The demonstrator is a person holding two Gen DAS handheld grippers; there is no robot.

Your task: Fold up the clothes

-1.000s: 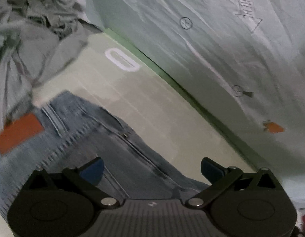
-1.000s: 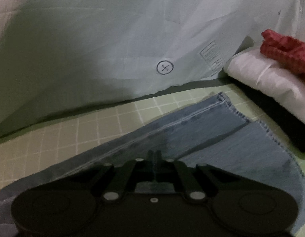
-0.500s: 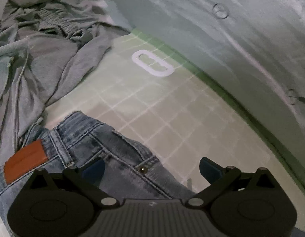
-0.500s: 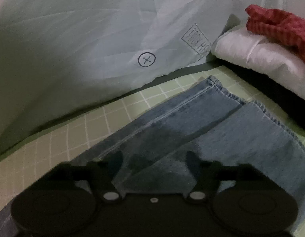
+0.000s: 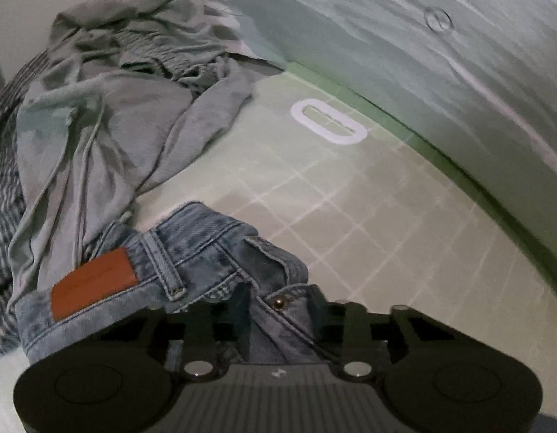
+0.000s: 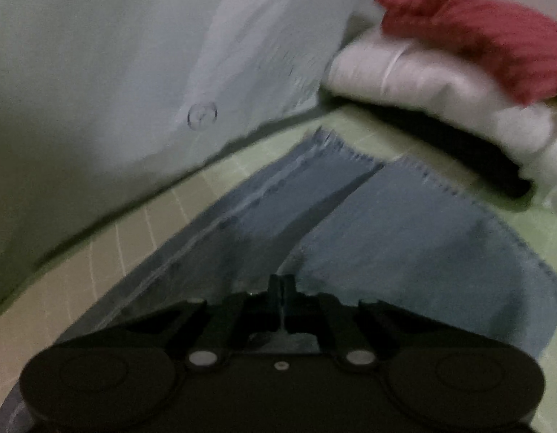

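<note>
The left gripper (image 5: 278,310) is pinched on the waist end of the jeans (image 5: 213,252), its fingers drawn in around a bunched fold of denim beside a small brass rivet (image 5: 277,302). Only the left wrist view shows this end of the jeans: the waistband, a belt loop (image 5: 166,267) and a brown leather patch (image 5: 92,281) on the band. It also shows a rumpled grey garment (image 5: 108,126) lying just beyond the waistband, a striped cloth (image 5: 4,187) at the far left edge, and a white oval mark (image 5: 329,126) printed on the green grid mat (image 5: 404,216). The right wrist view, which is blurred, shows the other end instead: the two leg hems (image 6: 350,155) of the jeans (image 6: 404,245) spread flat on the mat (image 6: 141,231), one leg overlapping the other. The right gripper (image 6: 282,288) has its fingers pressed together on the denim of the legs, with a thin edge of fabric between them. Past the hems, seen only from this side, sits a stack of folded clothes: a red garment (image 6: 477,39) on a white one (image 6: 422,86), with a dark layer (image 6: 458,148) under them. Both views show a pale wrinkled sheet (image 6: 134,54) rising behind the mat, printed with a small circled mark (image 6: 202,115) (image 5: 438,20).
</note>
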